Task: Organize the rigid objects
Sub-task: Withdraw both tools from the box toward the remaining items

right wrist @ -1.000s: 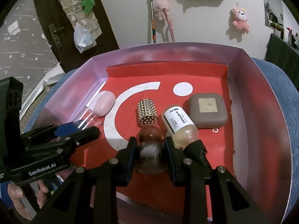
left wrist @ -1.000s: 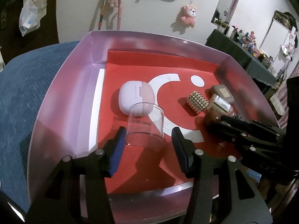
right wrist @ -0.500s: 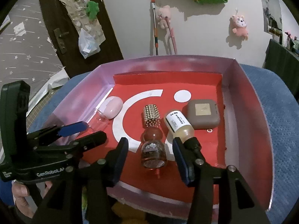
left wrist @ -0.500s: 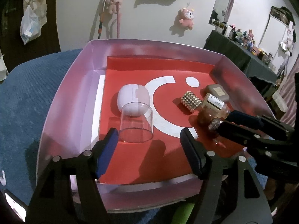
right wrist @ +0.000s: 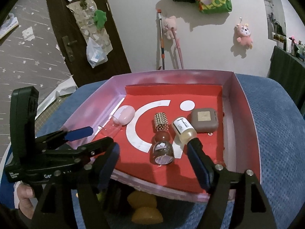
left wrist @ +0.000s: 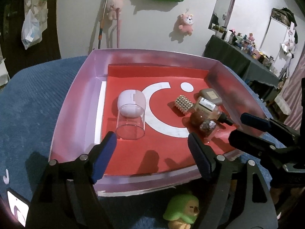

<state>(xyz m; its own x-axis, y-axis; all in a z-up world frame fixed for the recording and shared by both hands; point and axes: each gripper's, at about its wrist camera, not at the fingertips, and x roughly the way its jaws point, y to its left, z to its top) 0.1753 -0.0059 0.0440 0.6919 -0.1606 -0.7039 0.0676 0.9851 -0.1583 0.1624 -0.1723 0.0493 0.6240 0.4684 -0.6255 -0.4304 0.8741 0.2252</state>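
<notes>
Our left gripper [left wrist: 150,150] has jaws wide & opening, nothing between the pads; the clear glass cup [left wrist: 131,121] lies on its side just ahead in the box [left wrist: 76,103], mouth toward us, white-pink case [left wrist: 131,103] right behind it. Mid-box: studded roller [right wrist: 160,121], amber-label bottle [right wrist: 184,128], brown case [right wrist: 204,120]. Our right gripper [right wrist: 152,160] is also wide & opening, empty; round-stoppered glitter bottle [right wrist: 162,148] lies free beyond the tips. Green plush [left wrist: 182,211] sits in front of the box.
</notes>
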